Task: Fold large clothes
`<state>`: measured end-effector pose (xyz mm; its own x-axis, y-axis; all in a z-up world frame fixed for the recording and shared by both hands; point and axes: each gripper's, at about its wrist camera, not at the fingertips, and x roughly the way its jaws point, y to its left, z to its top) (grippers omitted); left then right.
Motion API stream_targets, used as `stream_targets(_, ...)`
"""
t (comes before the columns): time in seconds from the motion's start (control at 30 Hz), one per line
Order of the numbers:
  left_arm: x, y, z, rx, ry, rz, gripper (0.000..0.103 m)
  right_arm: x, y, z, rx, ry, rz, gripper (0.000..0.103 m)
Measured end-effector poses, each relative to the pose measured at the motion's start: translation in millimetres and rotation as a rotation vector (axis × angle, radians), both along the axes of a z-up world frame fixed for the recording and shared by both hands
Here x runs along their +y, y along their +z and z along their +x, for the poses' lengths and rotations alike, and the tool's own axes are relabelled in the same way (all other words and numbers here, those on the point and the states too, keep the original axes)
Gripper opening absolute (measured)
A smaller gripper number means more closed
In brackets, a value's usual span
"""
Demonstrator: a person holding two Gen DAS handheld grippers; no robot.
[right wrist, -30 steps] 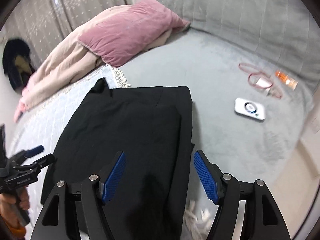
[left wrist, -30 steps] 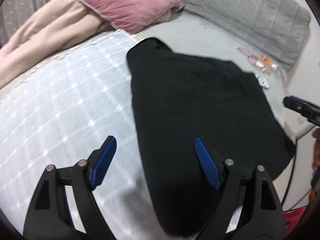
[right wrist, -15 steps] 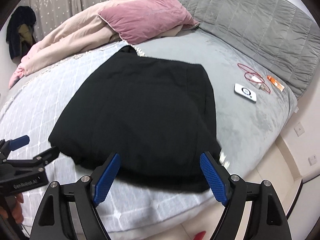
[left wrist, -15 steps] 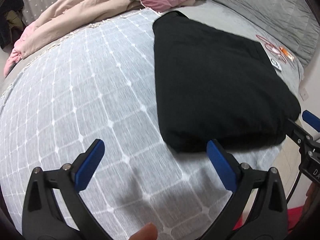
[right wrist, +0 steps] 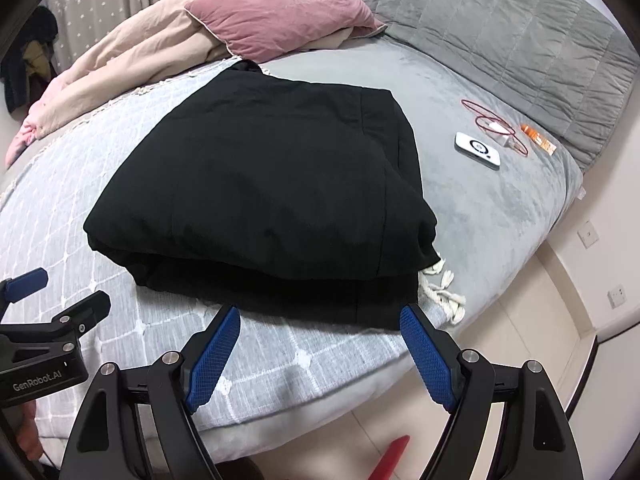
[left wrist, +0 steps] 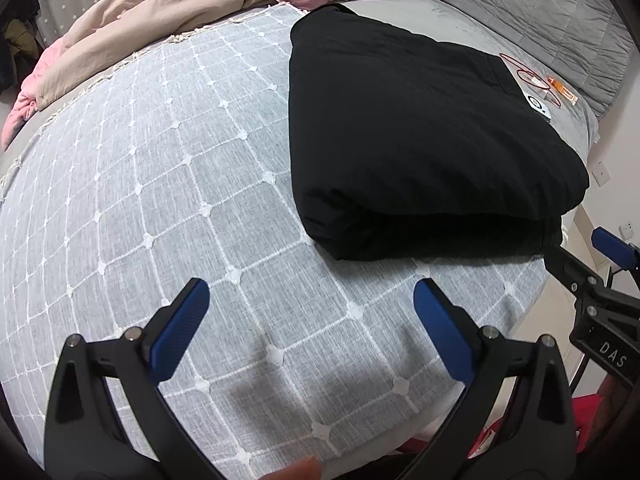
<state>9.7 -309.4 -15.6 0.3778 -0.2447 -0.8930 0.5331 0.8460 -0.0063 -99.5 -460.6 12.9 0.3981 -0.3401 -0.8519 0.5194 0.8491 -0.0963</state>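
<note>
The left gripper (left wrist: 312,312) was held low over the near part of the bed, pointing forward across the white-checked blanket (left wrist: 160,168), its jaws spread wide with nothing between them; its blue pads (left wrist: 180,332) hung above the fabric, apart from it so far as the view showed. A fingertip of the person's hand showed at the bottom edge of that view. Ahead and to the right of the left gripper lay the black garment (left wrist: 412,128), folded into a thick, roughly rectangular stack, its near folded edge facing the grippers and its far end reaching toward the pink pillow (right wrist: 280,12) and the beige duvet (right wrist: 132,56). The garment rested partly on the checked blanket and partly on the grey bedsheet (right wrist: 492,208). The right gripper (right wrist: 320,344) was held just short of the garment's near edge, at the side of the bed, also pointing forward with its jaws wide apart and empty, not touching the cloth. White tassels (right wrist: 440,292) of the blanket stuck out beside the garment's right corner. Farther right on the grey sheet, well apart from the garment, lay a small white device (right wrist: 478,150), a red cable (right wrist: 492,124) and an orange tube (right wrist: 538,140), near the grey quilted headboard (right wrist: 520,32).
</note>
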Motion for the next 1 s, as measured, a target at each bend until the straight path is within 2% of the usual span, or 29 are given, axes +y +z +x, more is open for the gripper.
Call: stream_targets(1.0,-3,1,-5,0.011,-0.015,-0.003,0.102,4,-2,-12,0.007,-0.003,0.019,0.083)
